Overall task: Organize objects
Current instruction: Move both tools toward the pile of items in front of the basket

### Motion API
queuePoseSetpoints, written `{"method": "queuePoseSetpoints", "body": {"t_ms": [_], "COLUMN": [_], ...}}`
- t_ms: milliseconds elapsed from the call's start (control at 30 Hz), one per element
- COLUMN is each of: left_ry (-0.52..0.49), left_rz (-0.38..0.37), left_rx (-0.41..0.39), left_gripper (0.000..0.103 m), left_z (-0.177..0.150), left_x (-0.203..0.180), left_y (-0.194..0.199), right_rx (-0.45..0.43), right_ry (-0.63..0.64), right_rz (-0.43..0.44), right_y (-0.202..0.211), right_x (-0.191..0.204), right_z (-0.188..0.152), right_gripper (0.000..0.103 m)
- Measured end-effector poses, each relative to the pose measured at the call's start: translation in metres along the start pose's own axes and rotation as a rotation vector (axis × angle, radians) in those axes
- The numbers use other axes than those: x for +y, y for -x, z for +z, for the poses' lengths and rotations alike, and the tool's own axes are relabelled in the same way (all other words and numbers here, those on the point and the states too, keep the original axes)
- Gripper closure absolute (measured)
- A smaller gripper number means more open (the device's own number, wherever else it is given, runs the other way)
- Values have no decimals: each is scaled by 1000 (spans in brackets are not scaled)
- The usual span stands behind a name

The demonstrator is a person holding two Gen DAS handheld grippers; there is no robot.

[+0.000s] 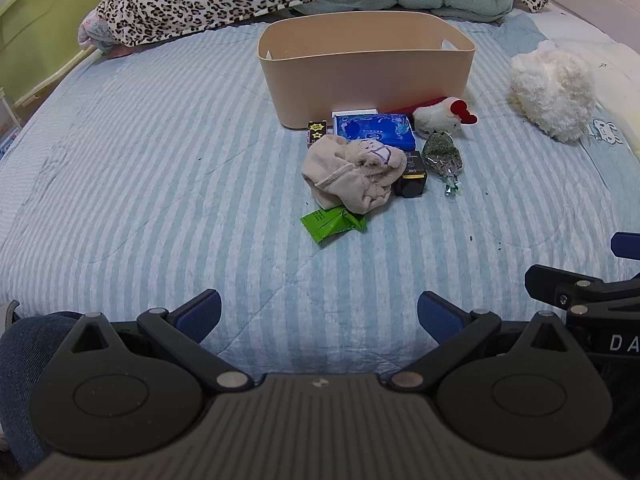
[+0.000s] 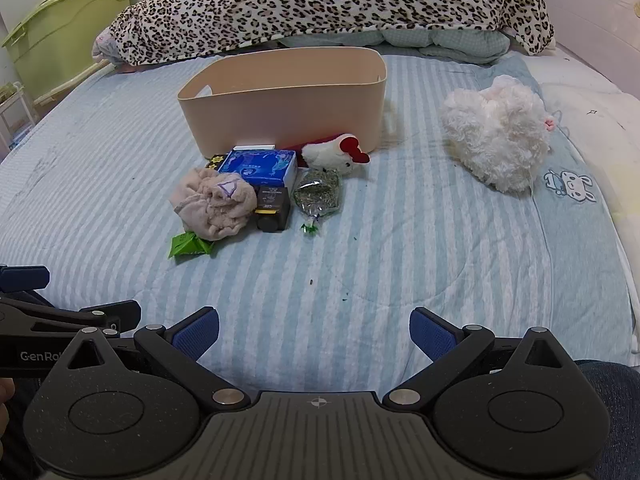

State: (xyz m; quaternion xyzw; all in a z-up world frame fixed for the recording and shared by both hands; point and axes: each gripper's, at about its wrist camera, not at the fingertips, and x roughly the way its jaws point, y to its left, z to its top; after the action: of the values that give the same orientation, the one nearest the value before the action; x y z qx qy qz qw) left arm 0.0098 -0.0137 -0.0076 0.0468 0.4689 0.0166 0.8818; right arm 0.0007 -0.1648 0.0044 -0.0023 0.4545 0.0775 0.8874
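Striped bed [image 1: 160, 160]: bin [image 1: 366, 76] seemingly crosswise.

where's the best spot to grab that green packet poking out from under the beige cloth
Take the green packet by its exposed near-left corner, coming in low from the near side. It lies flat on the striped bedspread, and its far end is tucked under the beige cloth, so only the near edge is free. The left hand-held gripper is open and probably has the straighter line.

leopard-print blanket [image 2: 328, 4], striped quilt [image 2: 400, 264], green cabinet [image 2: 68, 36]
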Motion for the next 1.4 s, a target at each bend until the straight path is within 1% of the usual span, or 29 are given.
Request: {"method": "queuePoseSetpoints", "body": {"t_ms": [267,567,1033,1400], "left_ry": [2,6,13,27], "left_rz": [2,-5,-18,-39], "left_rx": [0,14,44,67], "left_gripper": [0,0,0,0], "left_z": [0,10,44,75], "left_x": [0,2,4,9], "left_y": [0,-11,-38,-79], "right_rx": [8,19,50,89], "right_ry": [3,-4,-15,-26], "right_rz": [-2,-8,-12,-11], "right_y": [-6,-13,-38,-80], "right_x": [-2,-4,-14,-21], "right_z": [2,10,40,70], "right_gripper": [0,0,0,1]}}
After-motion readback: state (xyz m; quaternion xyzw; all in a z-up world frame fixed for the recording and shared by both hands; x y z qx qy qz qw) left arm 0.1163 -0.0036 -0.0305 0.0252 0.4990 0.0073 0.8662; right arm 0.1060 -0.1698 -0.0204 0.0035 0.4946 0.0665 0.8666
